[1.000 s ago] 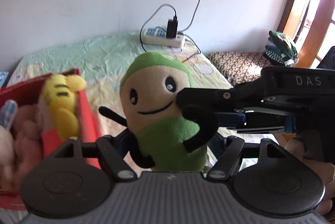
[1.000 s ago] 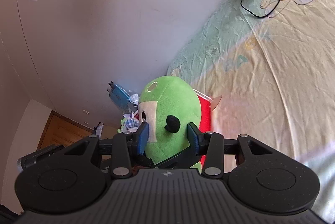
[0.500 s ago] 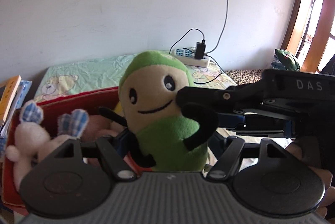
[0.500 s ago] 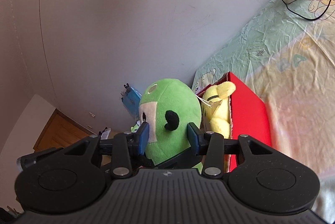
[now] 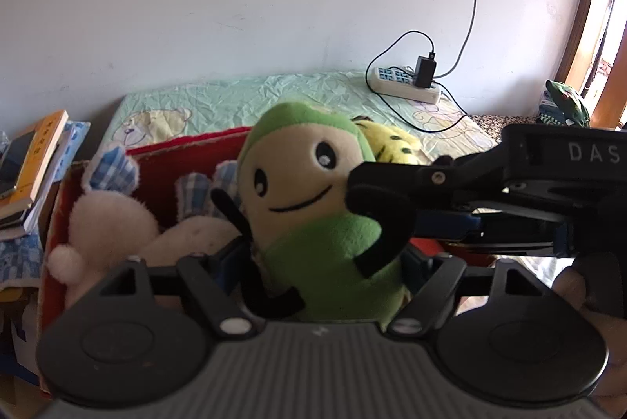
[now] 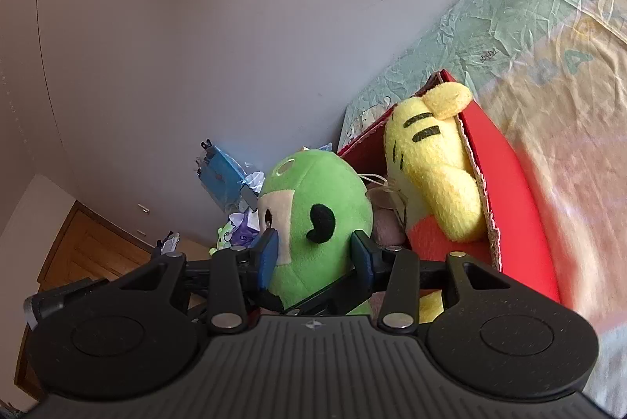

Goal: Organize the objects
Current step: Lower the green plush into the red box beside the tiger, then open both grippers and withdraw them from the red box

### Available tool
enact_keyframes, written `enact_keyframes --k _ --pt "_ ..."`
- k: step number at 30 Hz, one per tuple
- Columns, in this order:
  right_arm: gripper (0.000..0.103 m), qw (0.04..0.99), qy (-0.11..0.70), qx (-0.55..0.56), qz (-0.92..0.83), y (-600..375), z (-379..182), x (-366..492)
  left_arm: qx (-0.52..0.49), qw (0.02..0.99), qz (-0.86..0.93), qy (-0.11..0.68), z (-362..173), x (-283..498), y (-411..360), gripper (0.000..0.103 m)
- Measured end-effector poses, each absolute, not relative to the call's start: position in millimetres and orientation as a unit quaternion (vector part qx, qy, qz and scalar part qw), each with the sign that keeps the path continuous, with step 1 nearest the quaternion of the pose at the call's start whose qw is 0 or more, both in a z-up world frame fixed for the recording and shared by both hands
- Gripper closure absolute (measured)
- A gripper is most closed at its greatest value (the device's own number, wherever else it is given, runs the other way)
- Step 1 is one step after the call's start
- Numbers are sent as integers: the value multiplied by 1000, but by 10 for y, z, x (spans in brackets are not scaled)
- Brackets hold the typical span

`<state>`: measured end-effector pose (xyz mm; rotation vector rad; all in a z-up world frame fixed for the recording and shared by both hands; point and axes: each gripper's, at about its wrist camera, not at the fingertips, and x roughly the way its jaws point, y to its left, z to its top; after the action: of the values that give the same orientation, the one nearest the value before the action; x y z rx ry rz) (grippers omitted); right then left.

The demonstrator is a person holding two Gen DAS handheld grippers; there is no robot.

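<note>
Both grippers are on the green plush doll (image 5: 313, 223) rn: the left gripper (image 5: 325, 262) has its fingers closed in on the lower body, and the right gripper (image 6: 313, 254) has its blue-padded fingers (image 6: 267, 258) pinched around the head from the side, so it's basically a two-handed carry. The doll is up in the air, right over/in front of the red cardboard box (image 6: 513, 191) sitting on the bed (image 5: 243, 97), w/ a yellow striped plush (image 6: 431, 164) and a pink bunny plush (image 5: 113, 219) w/ checked ears already inside. So imo we're at the "drop it in the box" step, transport pretty much done. Next move prob needs lowering the doll into the gap between the bunny and the yellow one, then opening both sets of fingers, ideally one side first so it doesn't flop out. Box looks kinda full tbh, so might need a bit of a push down. Can't tell how much free room is left underneath, since the doll blocks it.
</note>
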<state>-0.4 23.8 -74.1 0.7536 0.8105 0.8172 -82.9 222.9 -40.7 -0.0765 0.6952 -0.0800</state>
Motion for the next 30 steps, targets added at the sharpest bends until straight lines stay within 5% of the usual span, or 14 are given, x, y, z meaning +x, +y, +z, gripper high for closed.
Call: enact_keyframes --k 18,30 --pt "63 785 383 306 380 174 -665 -181 -49 938 15 342 -246 -973 2370 9" --pt "58 844 349 216 346 -445 -343 -397 -29 915 102 389 0 -964 1681 8"
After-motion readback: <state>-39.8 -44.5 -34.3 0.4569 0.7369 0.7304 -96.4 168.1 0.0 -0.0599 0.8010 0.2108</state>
